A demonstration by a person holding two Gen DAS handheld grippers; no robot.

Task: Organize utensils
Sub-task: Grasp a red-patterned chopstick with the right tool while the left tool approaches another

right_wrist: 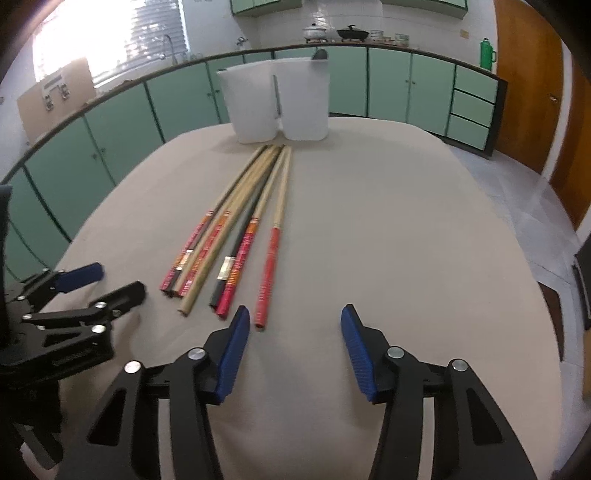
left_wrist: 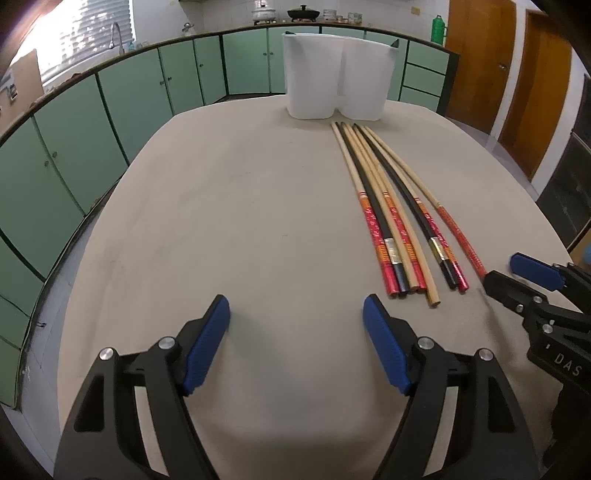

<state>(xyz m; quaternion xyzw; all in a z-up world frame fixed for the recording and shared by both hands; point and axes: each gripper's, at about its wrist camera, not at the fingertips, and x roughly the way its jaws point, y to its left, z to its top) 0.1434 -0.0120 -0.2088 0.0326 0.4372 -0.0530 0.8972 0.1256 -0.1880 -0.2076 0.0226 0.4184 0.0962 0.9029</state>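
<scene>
Several long chopsticks (left_wrist: 388, 206) lie side by side on the beige table (left_wrist: 229, 206), some black, some bamboo with red patterned handles. In the right wrist view the chopsticks (right_wrist: 236, 236) lie ahead and left. Two white holder cups (left_wrist: 336, 77) stand at their far tips and also show in the right wrist view (right_wrist: 275, 101). My left gripper (left_wrist: 295, 314) is open and empty, left of the handle ends. My right gripper (right_wrist: 293, 325) is open and empty, just right of the red-handled chopstick (right_wrist: 267, 277). The right gripper also shows at the left wrist view's right edge (left_wrist: 517, 280).
Green cabinets (left_wrist: 110, 103) curve round behind the table. Pots (left_wrist: 303, 14) and a green bottle (left_wrist: 438, 28) stand on the far counter. Wooden doors (left_wrist: 509, 66) are at the right. A dark utensil tip pokes out of the right cup (right_wrist: 319, 54).
</scene>
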